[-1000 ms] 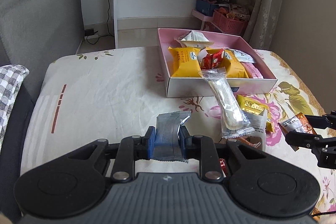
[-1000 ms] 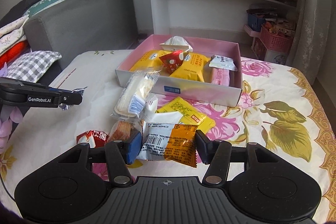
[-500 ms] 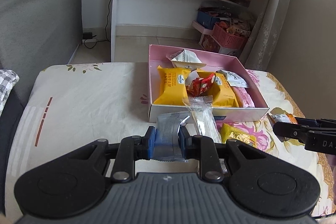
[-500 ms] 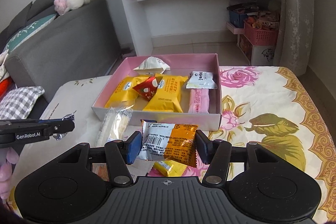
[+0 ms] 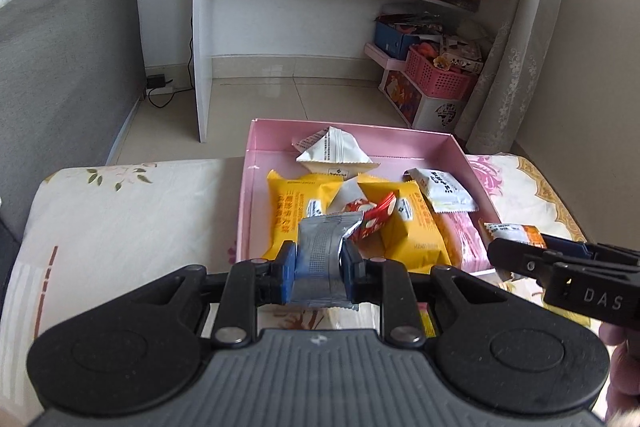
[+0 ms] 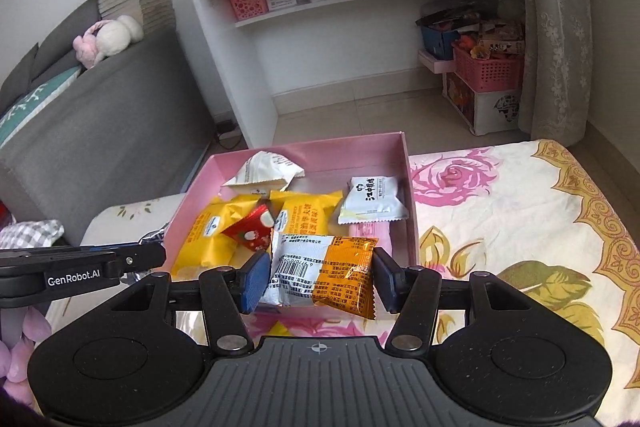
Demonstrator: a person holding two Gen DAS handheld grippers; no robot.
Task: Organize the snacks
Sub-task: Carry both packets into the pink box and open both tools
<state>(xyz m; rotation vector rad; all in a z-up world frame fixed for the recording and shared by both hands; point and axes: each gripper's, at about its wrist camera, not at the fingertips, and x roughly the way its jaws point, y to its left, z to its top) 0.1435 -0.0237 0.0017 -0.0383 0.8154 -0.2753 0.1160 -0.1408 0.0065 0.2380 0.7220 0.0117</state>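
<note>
My left gripper (image 5: 319,267) is shut on a silver foil snack packet (image 5: 322,259) and holds it in the air at the near edge of the pink box (image 5: 256,143). My right gripper (image 6: 316,281) is shut on a white and orange snack packet (image 6: 324,275), also raised at the box's near edge (image 6: 412,187). The box holds yellow packets (image 5: 296,207), a red packet (image 6: 252,233) and white packets (image 6: 374,199). The right gripper also shows in the left wrist view (image 5: 560,267), and the left gripper shows in the right wrist view (image 6: 80,265).
The box sits on a floral tablecloth (image 6: 520,227). A grey sofa (image 5: 60,47) stands to the left. A white shelf unit (image 5: 320,7) and pink baskets (image 5: 440,79) stand behind. More loose snacks lie under the grippers, mostly hidden.
Both grippers have risen and moved forward toward the pink box, each carrying its packet. The loose snacks on the cloth have dropped out of sight below.
</note>
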